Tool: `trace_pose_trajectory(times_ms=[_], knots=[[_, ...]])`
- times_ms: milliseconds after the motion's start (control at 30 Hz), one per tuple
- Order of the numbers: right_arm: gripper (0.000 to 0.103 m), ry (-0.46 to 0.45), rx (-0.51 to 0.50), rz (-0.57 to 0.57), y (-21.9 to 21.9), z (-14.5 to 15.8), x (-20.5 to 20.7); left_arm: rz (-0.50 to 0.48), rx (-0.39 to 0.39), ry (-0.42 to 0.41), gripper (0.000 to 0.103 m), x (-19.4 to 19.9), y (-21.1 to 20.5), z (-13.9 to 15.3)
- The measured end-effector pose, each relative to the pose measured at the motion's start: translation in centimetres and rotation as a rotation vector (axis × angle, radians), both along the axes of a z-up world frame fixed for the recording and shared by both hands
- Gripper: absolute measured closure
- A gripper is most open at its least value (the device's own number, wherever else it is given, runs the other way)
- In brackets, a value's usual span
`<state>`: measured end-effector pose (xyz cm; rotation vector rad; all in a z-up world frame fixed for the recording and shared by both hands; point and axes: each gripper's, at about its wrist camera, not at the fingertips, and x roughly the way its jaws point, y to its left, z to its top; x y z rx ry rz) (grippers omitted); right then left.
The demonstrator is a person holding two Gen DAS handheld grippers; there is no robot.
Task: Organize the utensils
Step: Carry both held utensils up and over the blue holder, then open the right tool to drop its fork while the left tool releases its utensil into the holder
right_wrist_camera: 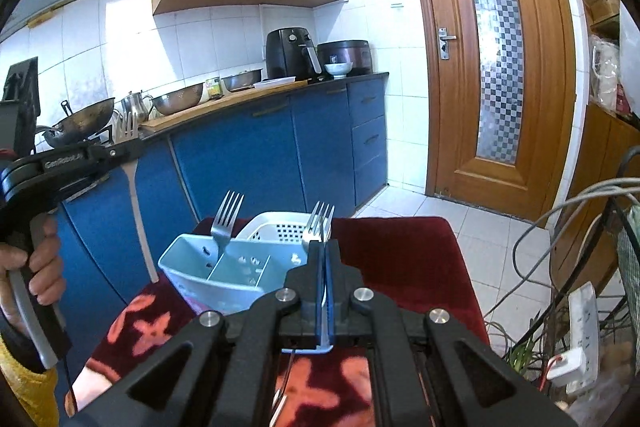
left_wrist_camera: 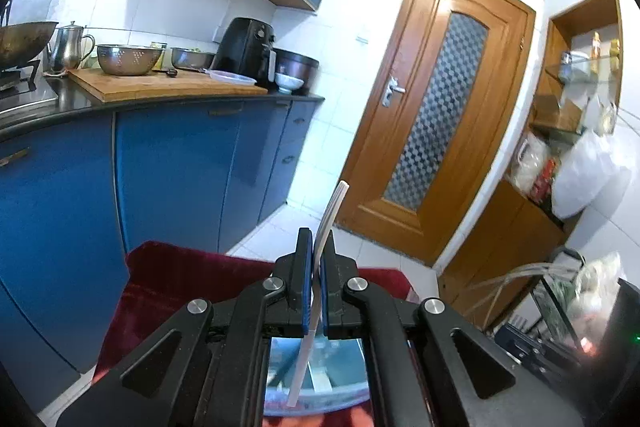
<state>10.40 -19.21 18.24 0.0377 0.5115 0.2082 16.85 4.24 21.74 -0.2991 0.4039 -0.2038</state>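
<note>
In the left wrist view my left gripper (left_wrist_camera: 317, 237) is shut on a fork (left_wrist_camera: 334, 205), tines up and handle hanging down between the pads. The right wrist view shows that left gripper (right_wrist_camera: 130, 147) raised at the left, its fork (right_wrist_camera: 134, 187) dangling beside the blue cabinet. My right gripper (right_wrist_camera: 324, 247) is shut on a second fork (right_wrist_camera: 320, 221), tines pointing up just past the fingertips. A light blue utensil caddy (right_wrist_camera: 200, 277) stands on the red cloth ahead of it, with a third fork (right_wrist_camera: 226, 221) upright in its left compartment.
A white perforated basket (right_wrist_camera: 280, 227) sits behind the caddy. The red patterned cloth (right_wrist_camera: 400, 259) covers the table. Blue cabinets (right_wrist_camera: 260, 155) and a crowded counter (left_wrist_camera: 168, 87) run along the left. A hand (right_wrist_camera: 36, 267) grips the left handle. Cables and a power strip (right_wrist_camera: 576, 339) lie at the right.
</note>
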Motion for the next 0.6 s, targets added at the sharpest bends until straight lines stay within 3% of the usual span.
trace_pose_trajectory(times_ms=[333,467,600], knots=[[0.100,-0.104,-0.024,-0.050,0.4,2.3,3.2,0.060,-0.005,0.006,0.102,3.2,0.6,-4.1],[0.100,-0.135,-0.093,-0.078,1.7,1.7,4.9,0.057,0.006,0.031,0.102,3.8,0.6,-6.2],[0.100,-0.110,-0.093,-0.059,2.7,0.5,6.5,0.054,0.028,0.030,0.102,3.7,0.2,-7.7]])
